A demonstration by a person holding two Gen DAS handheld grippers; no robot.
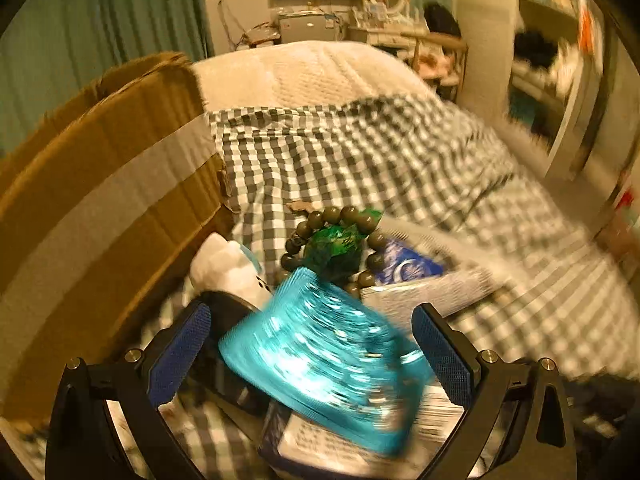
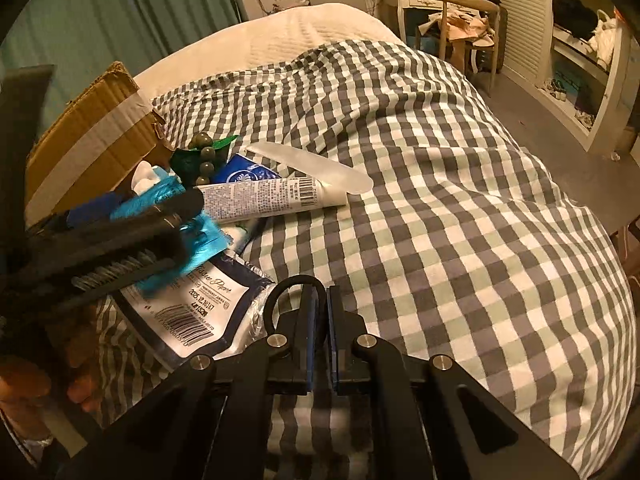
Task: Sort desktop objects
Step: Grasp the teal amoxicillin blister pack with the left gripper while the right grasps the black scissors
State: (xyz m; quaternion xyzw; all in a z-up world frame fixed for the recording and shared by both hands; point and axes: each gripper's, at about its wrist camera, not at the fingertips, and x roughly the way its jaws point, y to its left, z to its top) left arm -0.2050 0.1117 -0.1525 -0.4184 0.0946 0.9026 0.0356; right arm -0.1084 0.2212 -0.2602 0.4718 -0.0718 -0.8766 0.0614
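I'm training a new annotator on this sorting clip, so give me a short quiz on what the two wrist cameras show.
1. True or false: the fingers of the right gripper stand wide apart.
2. What lies between the open fingers of the left gripper? A) a turquoise dish B) a white tube C) a bead bracelet
3. Fill in: the cloth under the objects has a ___ pattern.

Key
1. False: they are nearly together, seemingly pinching a black loop.
2. A: the turquoise dish, which is blurred.
3. Checked.
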